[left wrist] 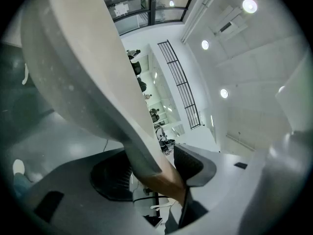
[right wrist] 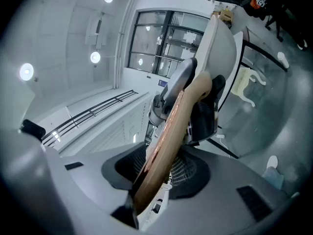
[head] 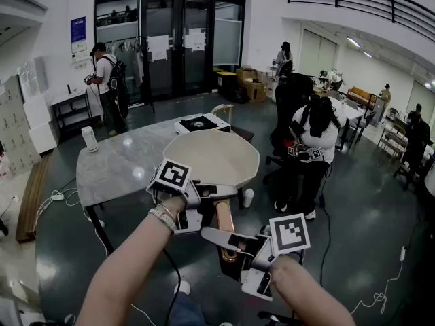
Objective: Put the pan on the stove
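A cream pan (head: 212,158) with a wooden handle (head: 224,219) hangs in the air over the near edge of the grey table (head: 119,168). My left gripper (head: 217,192) is shut on the handle where it meets the pan body. My right gripper (head: 224,240) is shut on the handle further back, near its end. In the left gripper view the pan (left wrist: 83,72) fills the left side and the handle (left wrist: 166,180) runs between the pads of my left gripper (left wrist: 156,173). In the right gripper view the handle (right wrist: 166,146) slants up from my right gripper (right wrist: 161,165) to the pan (right wrist: 220,58). The stove (head: 199,123) sits at the table's far side.
A white cylinder (head: 90,139) stands on the table's left corner. A person in black (head: 316,134) sits close to the right of the table. Another person (head: 105,80) stands at the back left. A cable (head: 61,195) lies on the floor at the left.
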A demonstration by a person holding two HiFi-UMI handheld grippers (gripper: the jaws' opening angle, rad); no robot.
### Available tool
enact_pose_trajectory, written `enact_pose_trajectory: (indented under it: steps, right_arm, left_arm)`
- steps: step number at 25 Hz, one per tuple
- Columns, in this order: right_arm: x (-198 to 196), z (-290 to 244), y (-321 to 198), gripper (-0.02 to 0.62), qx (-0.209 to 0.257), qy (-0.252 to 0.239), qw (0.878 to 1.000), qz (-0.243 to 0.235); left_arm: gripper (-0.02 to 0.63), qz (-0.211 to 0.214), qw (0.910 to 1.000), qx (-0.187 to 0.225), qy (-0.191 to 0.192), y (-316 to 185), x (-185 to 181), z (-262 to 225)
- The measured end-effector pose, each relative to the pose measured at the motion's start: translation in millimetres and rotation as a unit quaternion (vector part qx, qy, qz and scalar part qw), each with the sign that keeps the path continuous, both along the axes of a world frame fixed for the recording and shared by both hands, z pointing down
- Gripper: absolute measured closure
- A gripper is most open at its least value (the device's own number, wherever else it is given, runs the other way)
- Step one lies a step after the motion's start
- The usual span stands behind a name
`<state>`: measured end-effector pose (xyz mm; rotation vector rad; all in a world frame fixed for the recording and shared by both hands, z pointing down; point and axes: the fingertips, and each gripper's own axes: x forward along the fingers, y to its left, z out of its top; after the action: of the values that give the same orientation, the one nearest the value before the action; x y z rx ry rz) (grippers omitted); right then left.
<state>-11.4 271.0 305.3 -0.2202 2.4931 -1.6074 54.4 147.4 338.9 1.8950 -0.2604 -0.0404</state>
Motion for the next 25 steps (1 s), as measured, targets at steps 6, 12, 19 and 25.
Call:
enact_pose_trajectory:
  steps: [6,12,19,25]
  right_arm:
    - [1,-2,4,0.443,0.018,-0.007,1.000,0.004]
    - [2,-2,7,0.443,0.016,-0.001,1.000,0.004]
    - [1,-6,9,0.437,0.004,0.003,1.000,0.000]
    - [2,5,12,0.437,0.008,0.005,1.000,-0.005]
  left_arm:
    - [0.348,-0.012,0.9996,0.019,-0.018,-3,-3,2]
    - [0.348,-0.020,0.9996,0.021,-0.004,2,-3,-4]
    - [0.348,-0.028,0.9996,0.008,-0.004,1,-3,0]
    - [0.348,-0.037,0.9993,-0.001,0.008,6,-1,8]
